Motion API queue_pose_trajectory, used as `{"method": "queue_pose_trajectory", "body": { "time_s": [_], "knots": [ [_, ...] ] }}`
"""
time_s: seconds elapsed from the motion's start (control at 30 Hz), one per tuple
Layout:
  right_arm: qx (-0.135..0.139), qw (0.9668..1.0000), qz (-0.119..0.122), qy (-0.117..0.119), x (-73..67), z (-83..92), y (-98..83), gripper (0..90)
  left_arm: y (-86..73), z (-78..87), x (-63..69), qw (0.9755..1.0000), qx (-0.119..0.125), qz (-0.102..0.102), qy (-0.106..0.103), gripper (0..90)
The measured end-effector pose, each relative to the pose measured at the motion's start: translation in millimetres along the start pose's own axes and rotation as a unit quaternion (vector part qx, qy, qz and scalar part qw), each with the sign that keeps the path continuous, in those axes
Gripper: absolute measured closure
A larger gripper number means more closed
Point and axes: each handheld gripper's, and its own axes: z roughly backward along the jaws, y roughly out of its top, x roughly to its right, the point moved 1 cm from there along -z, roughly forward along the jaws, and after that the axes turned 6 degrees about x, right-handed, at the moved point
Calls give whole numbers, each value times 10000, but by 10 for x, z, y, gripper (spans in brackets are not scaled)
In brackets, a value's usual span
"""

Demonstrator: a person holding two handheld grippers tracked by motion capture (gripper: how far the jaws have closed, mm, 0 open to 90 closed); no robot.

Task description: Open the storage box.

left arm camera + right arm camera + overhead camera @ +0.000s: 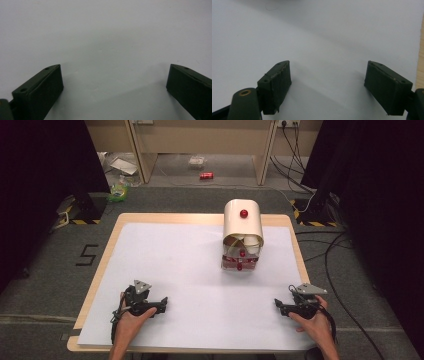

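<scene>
Cream box sits well beyond both grippers' fingers (spread wide, empty)

A red can and a green bottle lie on the floor.

Black numeral "5" marked on the grey floor, left of the table

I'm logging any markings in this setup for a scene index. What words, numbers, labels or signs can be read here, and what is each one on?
"5": a dark figure marked on the grey floor left of the table, at.
The red can on the floor beyond the table: any print is too small to read.
The cream box with red knobs: no lettering can be made out.
</scene>
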Motion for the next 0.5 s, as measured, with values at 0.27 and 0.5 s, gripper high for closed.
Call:
{"method": "queue_pose_trajectory", "body": {
  "time_s": [0.27,0.5],
  "knots": [
    [22,9999,98,7,-12,8,1,213,1,0,-1,10000,-2,-1,-4,1],
    [304,9994,134,29,-69,33,62,201,1,-1,0,10000,-1,-4,0,0]
  ]
}}
